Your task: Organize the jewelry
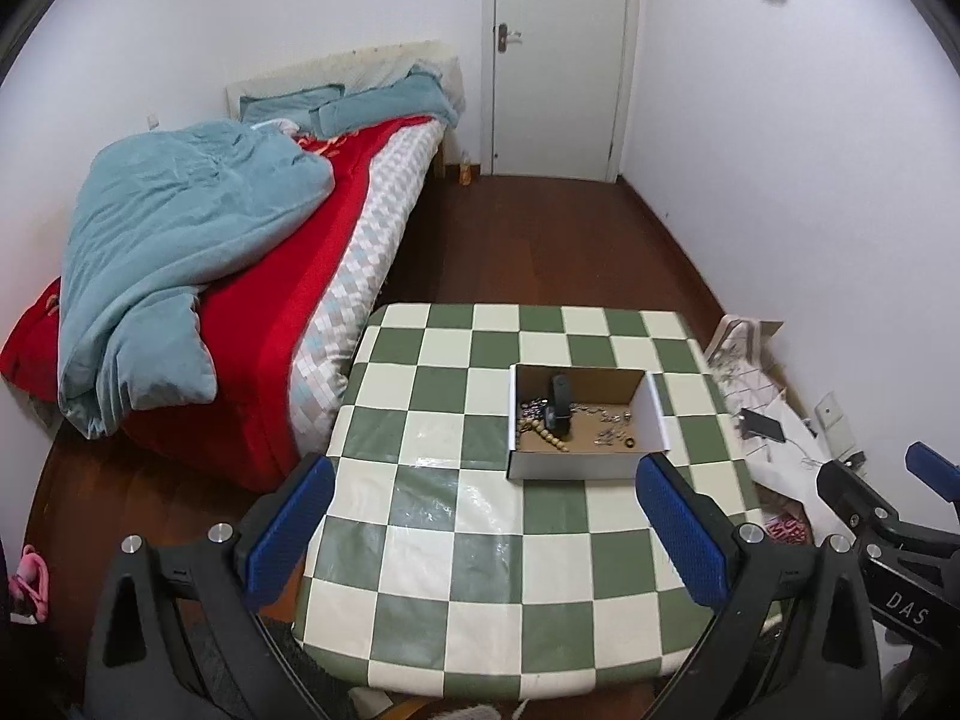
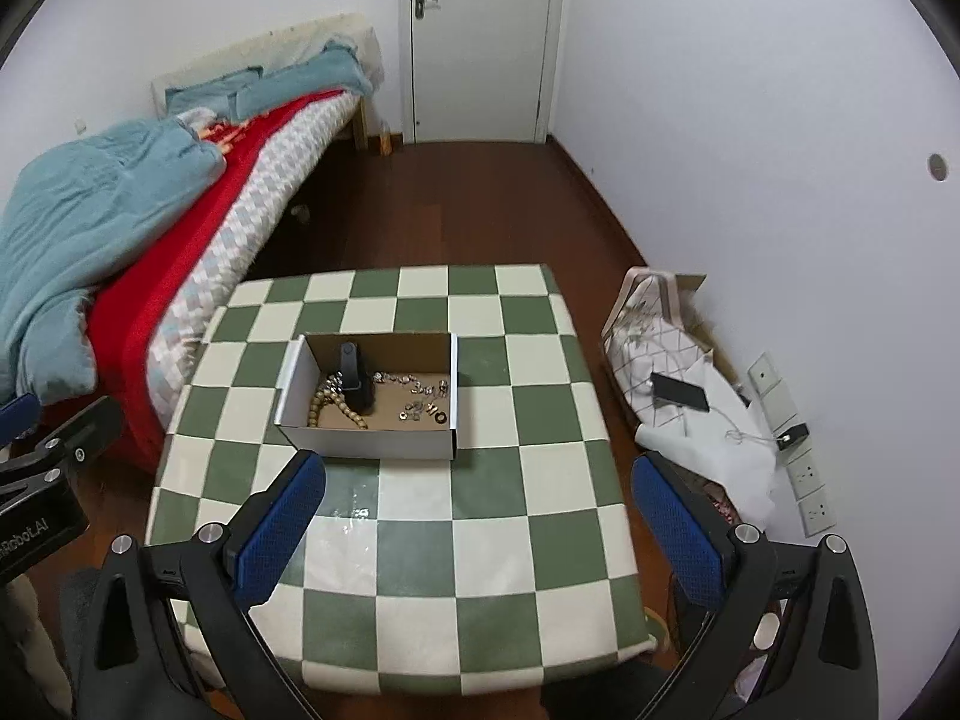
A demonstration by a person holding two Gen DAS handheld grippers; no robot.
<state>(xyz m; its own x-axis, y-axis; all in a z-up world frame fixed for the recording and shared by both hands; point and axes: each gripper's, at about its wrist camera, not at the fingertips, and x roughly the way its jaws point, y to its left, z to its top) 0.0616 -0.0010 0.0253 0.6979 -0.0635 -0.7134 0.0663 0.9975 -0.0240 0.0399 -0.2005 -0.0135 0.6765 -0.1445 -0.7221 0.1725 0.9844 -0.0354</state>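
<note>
An open cardboard box sits on the green-and-white checkered table. Inside it stand a black upright holder, a string of tan beads, several small silver pieces and a dark ring. My left gripper hovers open above the table's near half, short of the box. My right gripper is likewise open and holds nothing, with the box ahead and to its left.
A bed with a red cover and blue quilt runs along the table's left side. On the floor to the right lie a white bag, a phone with a cable, and wall sockets. A closed door stands at the back.
</note>
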